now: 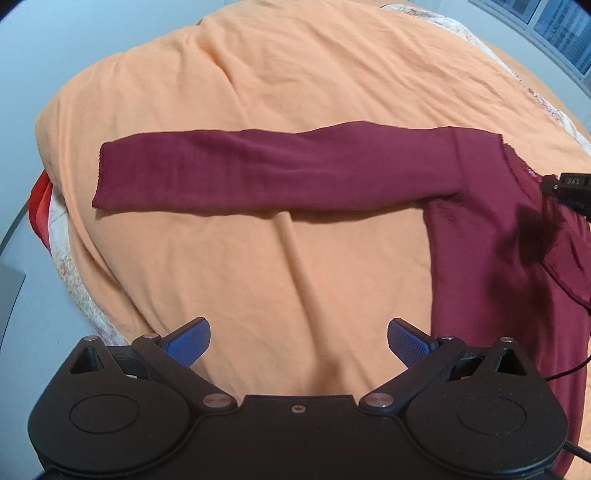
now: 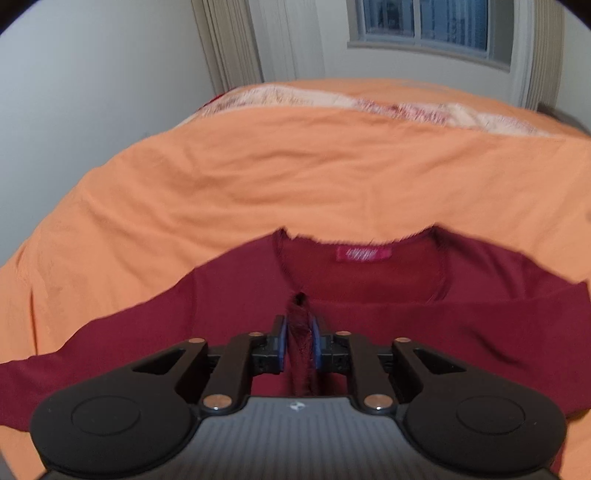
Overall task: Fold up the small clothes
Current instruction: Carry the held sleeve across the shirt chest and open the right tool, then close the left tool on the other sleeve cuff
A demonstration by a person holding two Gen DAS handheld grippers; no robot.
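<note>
Currently right gripper (image 2: 298,339): blue pads (image 2: 281,341) pinched on a bunched fold of the dark red shirt (image 2: 369,280), fabric sticking up between them, just below the neckline. Pink label (image 2: 364,254) sits inside the collar just past the pinch. Shirt body is spread to both sides under the gripper, lying on the orange bedsheet (image 2: 295,173). View is a bit motion-blurred.

Left gripper (image 1: 298,341): fingers spread wide, blue pads (image 1: 188,341) holding nothing, hovering over bare orange bedsheet (image 1: 295,74). Ahead of it the shirt's left sleeve (image 1: 258,173) lies stretched out flat and straight across the sheet, cuff end to the left, shoulder joining the shirt (image 1: 491,258) body at the right edge of the view. Sleeve is apart from the left fingers.

Tip of the right gripper (image 1: 565,190) shows at the far right of the left view, over the collar area.

Farther out: patterned blanket (image 2: 369,103) beyond the sheet, curtain (image 2: 229,40) and window (image 2: 424,22) behind the bed.
</note>
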